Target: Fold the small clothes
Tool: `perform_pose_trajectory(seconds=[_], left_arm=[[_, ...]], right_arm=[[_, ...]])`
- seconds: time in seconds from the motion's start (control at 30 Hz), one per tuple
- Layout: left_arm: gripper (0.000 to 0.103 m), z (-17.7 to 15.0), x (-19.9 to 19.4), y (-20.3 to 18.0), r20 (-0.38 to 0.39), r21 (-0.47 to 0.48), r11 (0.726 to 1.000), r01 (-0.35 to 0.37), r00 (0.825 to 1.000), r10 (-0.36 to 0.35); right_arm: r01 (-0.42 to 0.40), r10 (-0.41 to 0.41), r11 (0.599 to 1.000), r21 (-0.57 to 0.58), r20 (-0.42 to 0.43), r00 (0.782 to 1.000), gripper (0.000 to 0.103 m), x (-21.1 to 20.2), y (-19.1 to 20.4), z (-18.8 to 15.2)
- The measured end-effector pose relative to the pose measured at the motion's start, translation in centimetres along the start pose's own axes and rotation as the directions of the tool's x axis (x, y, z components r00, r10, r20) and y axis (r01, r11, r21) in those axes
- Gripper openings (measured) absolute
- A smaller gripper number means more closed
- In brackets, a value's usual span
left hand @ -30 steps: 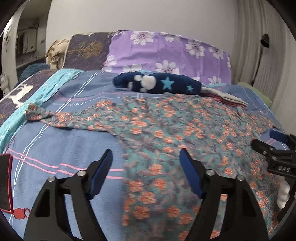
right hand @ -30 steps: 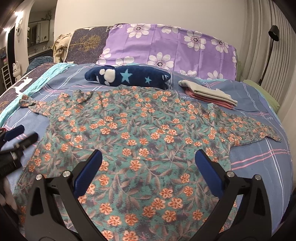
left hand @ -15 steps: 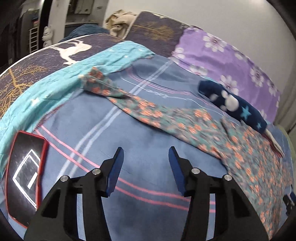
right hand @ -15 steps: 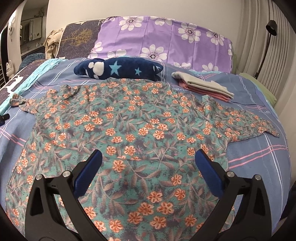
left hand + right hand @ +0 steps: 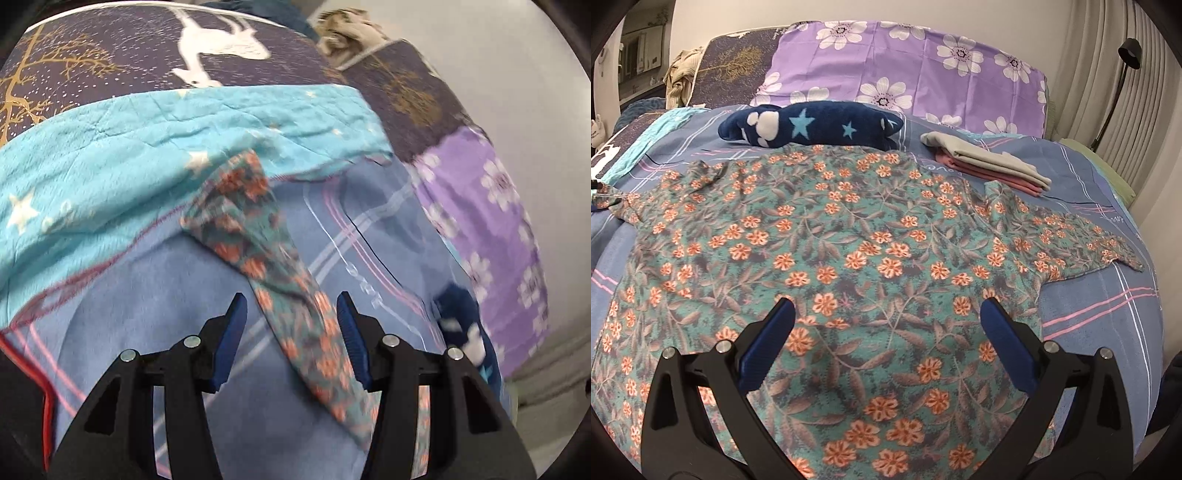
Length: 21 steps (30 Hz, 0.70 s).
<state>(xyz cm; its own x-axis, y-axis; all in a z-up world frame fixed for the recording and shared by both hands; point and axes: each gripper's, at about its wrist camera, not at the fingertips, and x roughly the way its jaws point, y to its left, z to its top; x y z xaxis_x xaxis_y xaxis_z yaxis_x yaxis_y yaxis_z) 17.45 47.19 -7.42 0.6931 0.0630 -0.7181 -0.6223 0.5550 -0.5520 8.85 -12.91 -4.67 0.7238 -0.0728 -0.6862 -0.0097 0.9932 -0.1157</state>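
A teal shirt with orange flowers lies spread flat on the blue bedsheet, sleeves out to both sides. In the left wrist view its left sleeve runs up to the turquoise blanket, and the view is blurred. My left gripper hovers over that sleeve. The jaws are half apart with the sleeve between them, and the blue pads do not press it. My right gripper stands wide open above the shirt's lower middle, holding nothing.
A navy star-patterned plush and a folded pile of grey and pink clothes lie beyond the shirt, before purple flowered pillows. A turquoise blanket borders the sleeve end. A dark red-edged device lies at the bed's left.
The left gripper swung left from the shirt's body out along the sleeve, rolling as it went, and its jaws narrowed. The right gripper crept slightly closer to the shirt.
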Motion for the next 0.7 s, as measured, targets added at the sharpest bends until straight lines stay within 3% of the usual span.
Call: perform_pose_trajectory(seconds=[0.17,0.23,0.3,0.37,0.5,0.57,0.67,0.7], left_arm=[[0.050,2.7,2.4,0.7,0.010,-0.098,0.985,-0.141,0.990,0.143],[0.021,3.4,3.0,1.4,0.004,-0.110,0.981,-0.163,0.986,0.164],[0.007,3.7,3.1,1.9,0.000,-0.120,0.980,-0.157,0.987,0.158],[0.005,3.8,2.3,1.6,0.017,-0.086,0.986,-0.140,0.990,0.142],[0.003,3.3,-1.3,-2.5,0.102,0.091,0.993,-0.073,0.993,0.063],[0.003,2.5,-3.5,-5.7,0.124,0.191,0.982,0.002,0.992,-0.026],[0.003,-0.9,-7.4,-12.3,0.109,0.381,0.913,0.142,0.974,-0.197],[0.003,-2.7,-8.7,-15.0,0.087,0.452,0.870,0.195,0.961,-0.261]], right_arm=[[0.013,-0.013,1.000,0.008,-0.017,1.000,0.101,0.8,-0.5,0.1],[0.016,-0.016,1.000,0.016,-0.016,1.000,0.101,0.9,-0.7,0.3],[0.014,-0.013,1.000,0.025,-0.015,1.000,0.101,0.9,-1.0,0.4],[0.009,-0.009,1.000,0.028,-0.011,1.000,0.101,0.9,-1.1,0.5],[0.002,-0.002,1.000,0.030,0.002,1.000,0.101,0.8,-1.3,0.8],[-0.008,0.008,0.999,0.039,0.002,1.000,0.101,0.9,-1.4,0.9],[-0.025,0.025,0.998,0.064,0.006,1.000,0.101,0.7,-1.9,0.9],[-0.030,0.030,0.997,0.075,0.009,1.000,0.101,0.5,-2.2,0.8]])
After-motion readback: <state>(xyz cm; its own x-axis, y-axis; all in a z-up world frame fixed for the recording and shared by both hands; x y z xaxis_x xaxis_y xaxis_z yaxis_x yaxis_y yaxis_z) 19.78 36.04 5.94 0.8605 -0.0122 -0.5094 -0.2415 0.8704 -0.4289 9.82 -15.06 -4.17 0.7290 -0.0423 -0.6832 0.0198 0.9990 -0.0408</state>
